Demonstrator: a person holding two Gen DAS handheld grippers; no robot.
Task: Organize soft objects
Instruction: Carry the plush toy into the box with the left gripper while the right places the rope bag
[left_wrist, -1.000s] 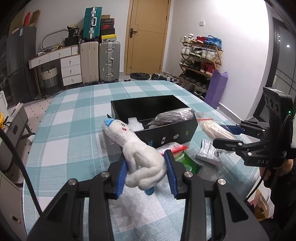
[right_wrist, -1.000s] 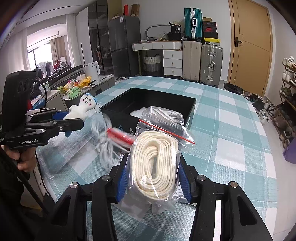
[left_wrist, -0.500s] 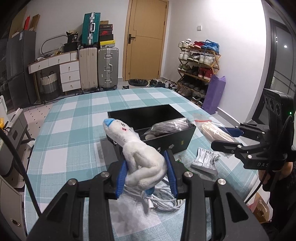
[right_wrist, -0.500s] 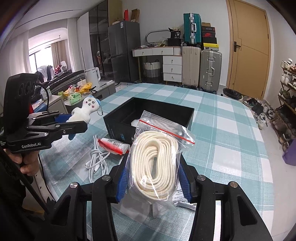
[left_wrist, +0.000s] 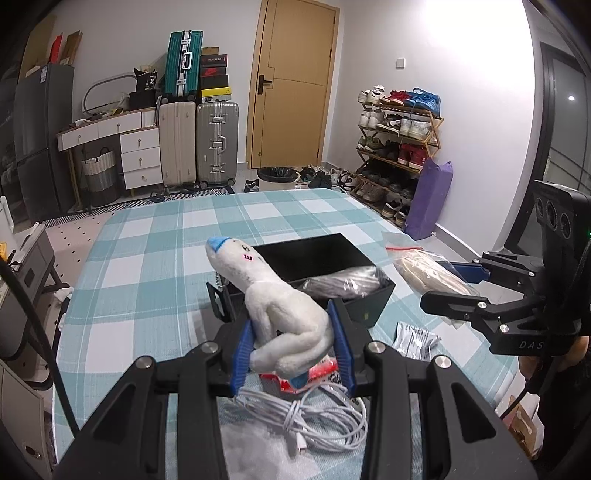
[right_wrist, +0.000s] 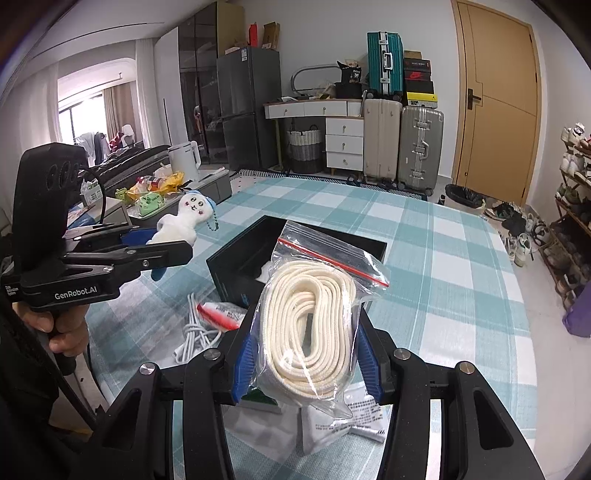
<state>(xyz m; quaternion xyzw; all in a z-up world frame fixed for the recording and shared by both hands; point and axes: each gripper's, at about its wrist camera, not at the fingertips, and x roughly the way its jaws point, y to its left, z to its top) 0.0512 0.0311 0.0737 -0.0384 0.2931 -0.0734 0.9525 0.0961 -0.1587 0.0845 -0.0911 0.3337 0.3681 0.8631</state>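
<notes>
Left tool (left_wrist: 293, 341) clamps white plush doll (left_wrist: 273, 299) by its body, long axis tilted up, blue-capped head pointing toward open black box (left_wrist: 321, 266). Right tool (right_wrist: 306, 363) pinches clear zip bag of cream rope (right_wrist: 314, 325) upright, red seal on top, above checked table (right_wrist: 443, 258).

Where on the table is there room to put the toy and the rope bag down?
Free: the checked tablecloth beyond and to the right of the black box, and the stretch left of the box. Crowded: in front of the box, with the white cable, red packet and paper packets.
</notes>
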